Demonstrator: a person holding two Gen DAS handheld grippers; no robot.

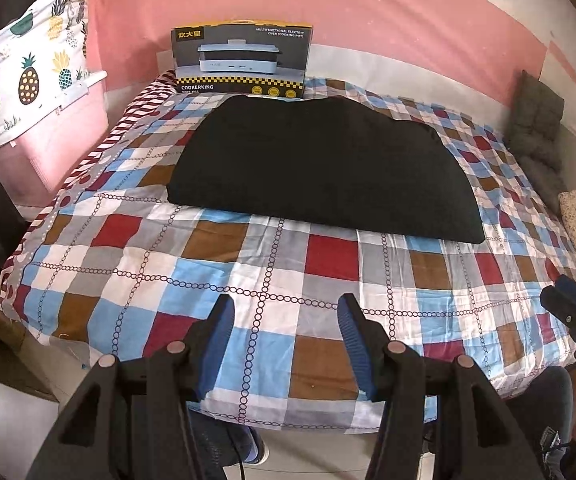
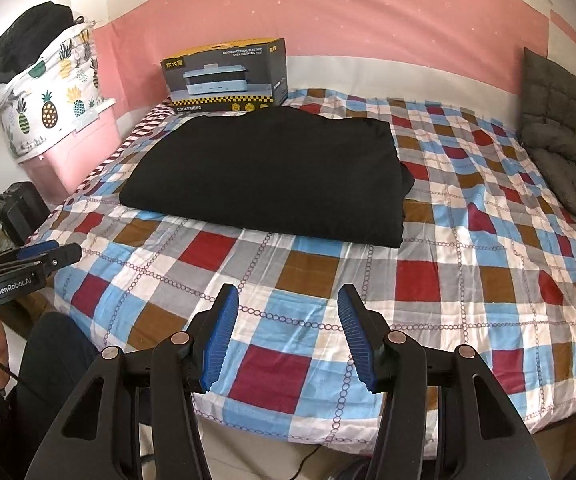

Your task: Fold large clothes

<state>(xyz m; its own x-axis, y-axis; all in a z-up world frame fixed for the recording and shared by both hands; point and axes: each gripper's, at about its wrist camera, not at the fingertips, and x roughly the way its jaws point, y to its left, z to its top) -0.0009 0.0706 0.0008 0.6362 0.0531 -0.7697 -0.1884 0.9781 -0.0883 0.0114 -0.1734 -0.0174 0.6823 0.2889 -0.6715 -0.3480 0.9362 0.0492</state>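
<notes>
Checked bedspread point(image 1: 208, 264) fills the frame, and the black garment point(image 1: 320, 168) lies folded flat mid-bed, long axis crosswise, well ahead of both the left gripper point(image 1: 286, 340) and right gripper point(image 2: 288, 336), both spread wide, empty, roughly equally distant.

Grippers: two, left gripper point(image 1: 286, 344) and right gripper point(image 2: 288, 336), each with two blue-padded fingers set apart, nothing between them.
Folded black garment point(image 1: 320, 164): one, lying on the bed.
Checked bedsheet point(image 1: 216, 264): one.
Cooking-pot box point(image 1: 242, 58): one, at the far edge of the bed.
Pink storage bin point(image 1: 48, 136): one.
Pineapple-print bag point(image 1: 28, 68): one, atop the bin.
Grey quilted cushion point(image 2: 552, 120): one, at the right edge.
</notes>
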